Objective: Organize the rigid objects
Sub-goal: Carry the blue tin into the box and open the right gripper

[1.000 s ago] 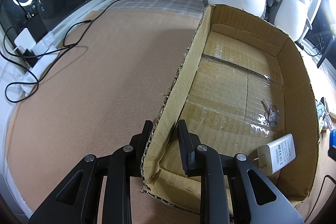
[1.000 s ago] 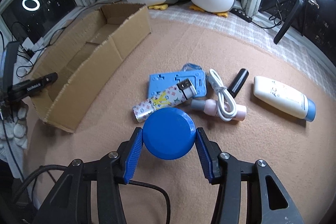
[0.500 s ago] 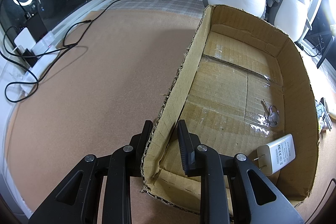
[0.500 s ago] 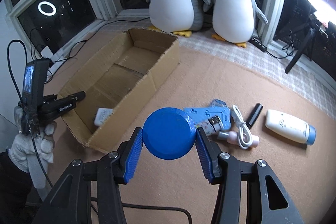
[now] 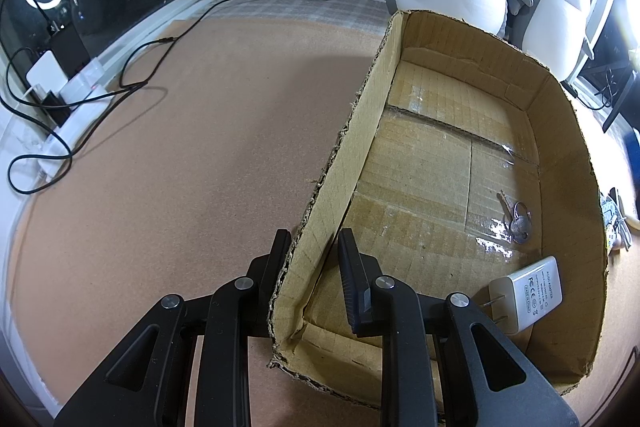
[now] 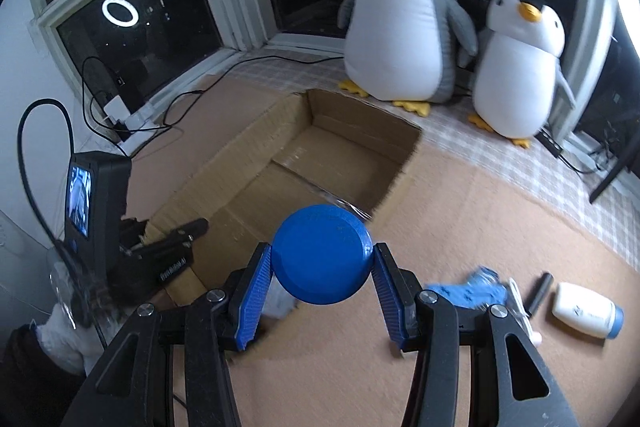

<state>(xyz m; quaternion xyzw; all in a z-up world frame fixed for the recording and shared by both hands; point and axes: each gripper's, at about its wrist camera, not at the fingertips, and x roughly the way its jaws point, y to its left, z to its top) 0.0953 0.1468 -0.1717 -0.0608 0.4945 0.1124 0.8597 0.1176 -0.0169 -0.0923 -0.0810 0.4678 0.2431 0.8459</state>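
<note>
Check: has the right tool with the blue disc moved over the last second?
Yes. The right tool carried the blue disc away from the clutter, up and toward the box; the disc now overlaps the box's near wall.

Dark bay windows (image 6: 136, 27) behind; tan carpet (image 5: 180, 147) underfoot.

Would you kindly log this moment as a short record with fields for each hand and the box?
left tongs: shut on the cardboard box side wall
right tongs: shut on a round blue lid, held above the box's near corner
box contents: white power adapter, keys
left on mat: white bottle, black stick
</note>
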